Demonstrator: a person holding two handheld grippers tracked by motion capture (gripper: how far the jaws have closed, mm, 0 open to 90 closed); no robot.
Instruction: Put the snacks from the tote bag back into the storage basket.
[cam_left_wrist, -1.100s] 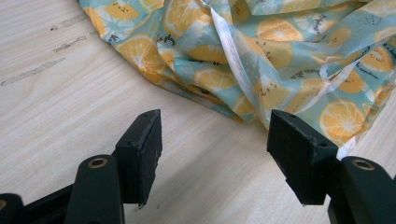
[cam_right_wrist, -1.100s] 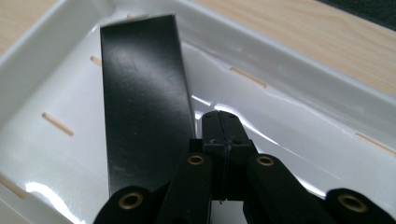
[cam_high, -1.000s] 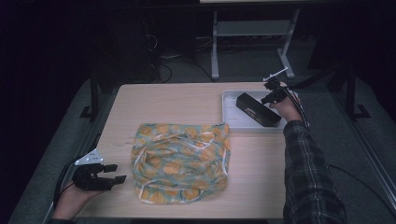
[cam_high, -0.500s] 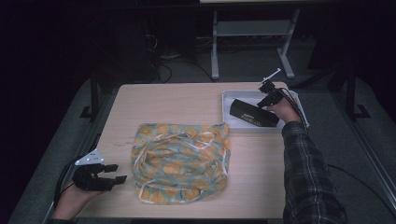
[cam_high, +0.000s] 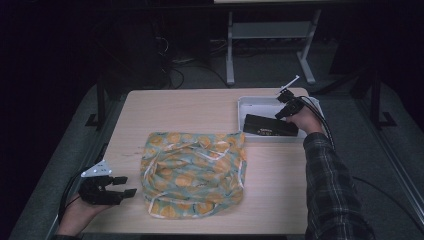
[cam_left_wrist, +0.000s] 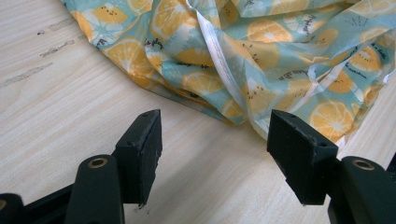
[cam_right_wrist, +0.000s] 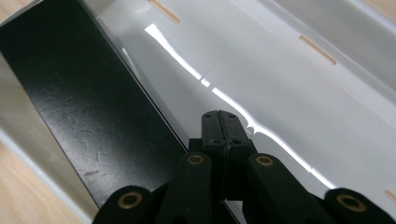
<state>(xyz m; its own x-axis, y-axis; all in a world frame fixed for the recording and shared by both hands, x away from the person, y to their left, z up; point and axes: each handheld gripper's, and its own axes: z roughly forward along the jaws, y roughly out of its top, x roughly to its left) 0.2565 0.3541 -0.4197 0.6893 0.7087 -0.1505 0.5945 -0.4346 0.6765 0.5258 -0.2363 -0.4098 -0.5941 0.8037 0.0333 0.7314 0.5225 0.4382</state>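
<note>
- Two claws are mine, one in each hand; my left claw (cam_high: 129, 186) rests at the near left corner of the counter (cam_high: 200, 107), its jaws spread wide with nothing between them
- in the left gripper view those jaws point at the orange-slice cloth (cam_left_wrist: 261, 51), whose rumpled edge lies just beyond the tips, apart from them
- the cloth lies crumpled across the middle of the counter, its far right corner near the white tray (cam_high: 246, 106)
- my right claw (cam_right_wrist: 220, 122) is over the tray at the far right of the counter; its jaws are pressed together, gripping nothing
- a black box (cam_right_wrist: 79, 98) lies in the tray, just beside my closed tips; whether they touch it I cannot tell
</note>
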